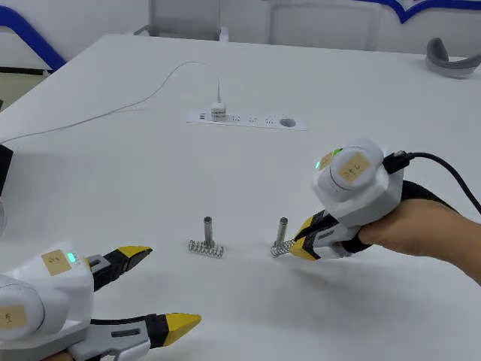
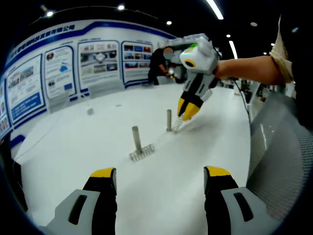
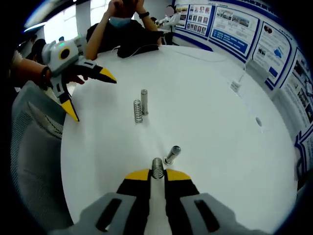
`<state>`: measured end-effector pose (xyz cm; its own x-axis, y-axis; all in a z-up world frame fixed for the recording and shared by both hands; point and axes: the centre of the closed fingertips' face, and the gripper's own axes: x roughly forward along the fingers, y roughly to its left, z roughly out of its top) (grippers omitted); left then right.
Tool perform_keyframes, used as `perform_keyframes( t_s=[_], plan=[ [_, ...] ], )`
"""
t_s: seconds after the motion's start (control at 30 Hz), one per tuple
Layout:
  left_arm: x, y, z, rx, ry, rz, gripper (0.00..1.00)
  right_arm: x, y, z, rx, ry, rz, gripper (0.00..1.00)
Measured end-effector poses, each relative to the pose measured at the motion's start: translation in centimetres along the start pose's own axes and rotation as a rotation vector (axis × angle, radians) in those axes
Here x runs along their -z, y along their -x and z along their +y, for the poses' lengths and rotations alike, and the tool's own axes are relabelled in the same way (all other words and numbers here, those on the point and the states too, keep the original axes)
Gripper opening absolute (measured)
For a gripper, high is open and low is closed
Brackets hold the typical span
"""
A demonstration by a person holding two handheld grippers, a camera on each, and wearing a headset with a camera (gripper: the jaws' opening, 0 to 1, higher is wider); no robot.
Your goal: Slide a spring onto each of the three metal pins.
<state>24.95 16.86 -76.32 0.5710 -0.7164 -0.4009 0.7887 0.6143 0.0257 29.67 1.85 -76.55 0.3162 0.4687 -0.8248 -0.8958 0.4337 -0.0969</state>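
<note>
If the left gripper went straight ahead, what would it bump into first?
Probably the small coiled metal spring lying beside the nearer upright metal pin, slightly left of the left gripper's line; depth is unclear.

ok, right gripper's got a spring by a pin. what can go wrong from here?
The right gripper pinches the spring low beside the upright pin, which has no visible fixture: a nudge could topple it. Held at the jaw tips, the spring could bend or pop free. The open left gripper steadies nothing.
</note>
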Motion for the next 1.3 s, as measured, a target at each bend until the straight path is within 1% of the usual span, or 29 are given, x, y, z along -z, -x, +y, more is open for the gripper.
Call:
perform_keyframes(
  t_s=[0.3, 0.53, 0.93, 1.1, 1.3],
  plan=[
    [0.0, 0.1, 0.0, -0.002, 0.001, -0.004, 0.74, -0.8, 1.3, 0.1, -0.002, 0.019, 0.009, 0.12],
    [-0.2, 0.1, -0.1, -0.004, 0.000, -0.009, 0.74, -1.9, 2.5, 0.3, -0.015, 0.002, -0.008, 0.12],
    [-0.3, 0.2, -0.1, -0.004, -0.003, -0.013, 0.74, -3.9, 4.8, 0.5, -0.028, 0.008, -0.026, 0.12],
    [-0.4, 0.2, -0.1, -0.005, -0.004, -0.018, 0.74, -4.7, 5.4, 0.3, -0.024, 0.015, -0.034, 0.12],
    [-0.5, 0.2, 0.1, -0.007, -0.004, -0.018, 0.74, -5.5, 5.6, 0.0, -0.022, 0.026, -0.038, 0.12]
  ],
)
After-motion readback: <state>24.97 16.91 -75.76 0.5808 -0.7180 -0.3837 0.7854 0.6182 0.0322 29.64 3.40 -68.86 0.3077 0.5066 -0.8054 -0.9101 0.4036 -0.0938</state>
